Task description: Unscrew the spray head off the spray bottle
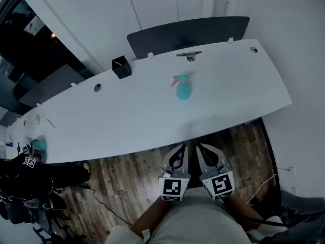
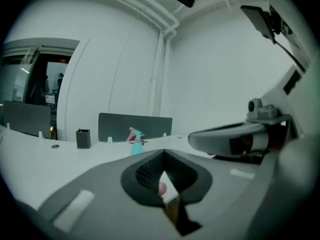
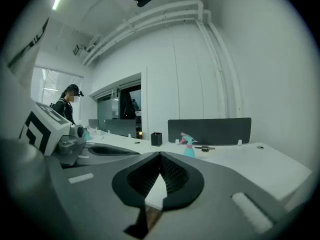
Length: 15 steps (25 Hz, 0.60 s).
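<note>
**Spray bottle of teal plastic (image 1: 183, 88) stands untouched; both grippers closed and empty**

The grey jaws of the left gripper (image 1: 181, 149) are pressed together with nothing held between them, as its own view shows. The right gripper (image 1: 200, 149) is closed and empty in the same way. The two sit side by side close to the person's body, over the brown wooden floor (image 1: 127, 179). They stop short of the near edge of the long white table (image 1: 101, 126) and tip slightly downward toward it.

Well ahead of them, toward the far side of the table, the bottle stands upright. Its pink trigger spray head (image 1: 176, 79) appears seated on the neck. A small metal fitting (image 1: 189, 55) lies near the bottle on its far side, and a black square pen pot (image 1: 121, 67) stands off to the left. A dark grey divider panel (image 1: 188, 32) rises along the far edge.

Judged from this, the task has not started: the head is on and neither gripper is near the bottle. Everything is left to do: reach across, steady the body with one gripper, clamp the head with the other, turn it loose and lift it away.
</note>
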Motion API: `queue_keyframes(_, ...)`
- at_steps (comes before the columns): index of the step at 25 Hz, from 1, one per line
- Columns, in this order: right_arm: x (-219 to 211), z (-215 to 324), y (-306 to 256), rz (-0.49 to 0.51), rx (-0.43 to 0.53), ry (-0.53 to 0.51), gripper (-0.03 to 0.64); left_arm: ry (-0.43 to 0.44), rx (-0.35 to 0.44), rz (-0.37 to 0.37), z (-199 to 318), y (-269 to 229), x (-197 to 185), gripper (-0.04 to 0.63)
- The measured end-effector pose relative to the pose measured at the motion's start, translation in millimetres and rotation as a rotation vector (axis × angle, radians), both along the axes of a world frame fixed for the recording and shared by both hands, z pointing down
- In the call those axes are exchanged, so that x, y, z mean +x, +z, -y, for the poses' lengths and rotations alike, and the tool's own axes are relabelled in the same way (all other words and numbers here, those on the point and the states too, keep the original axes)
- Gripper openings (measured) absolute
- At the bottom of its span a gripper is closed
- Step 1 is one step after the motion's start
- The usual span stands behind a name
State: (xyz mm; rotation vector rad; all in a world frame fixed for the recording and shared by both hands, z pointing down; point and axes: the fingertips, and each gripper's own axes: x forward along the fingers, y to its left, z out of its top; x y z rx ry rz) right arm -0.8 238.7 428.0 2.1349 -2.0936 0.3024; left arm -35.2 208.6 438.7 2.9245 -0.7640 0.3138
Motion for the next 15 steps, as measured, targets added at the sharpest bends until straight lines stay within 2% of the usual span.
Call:
queue_keyframes(5, 40, 46, 11, 0.015, -0.009, -0.001, -0.002, -0.023, 0.005, 0.06, 53, 17, 21, 0.002)
queue_keyframes(9, 67, 91, 8, 0.009, -0.012, -0.056, -0.002, -0.046, 0.012, 0.108, 99, 19, 47, 0.002)
queue_keyframes(15, 114, 148, 3, -0.02, -0.011, -0.117, -0.002, -0.058, -0.044, 0.137, 144, 29, 96, 0.002)
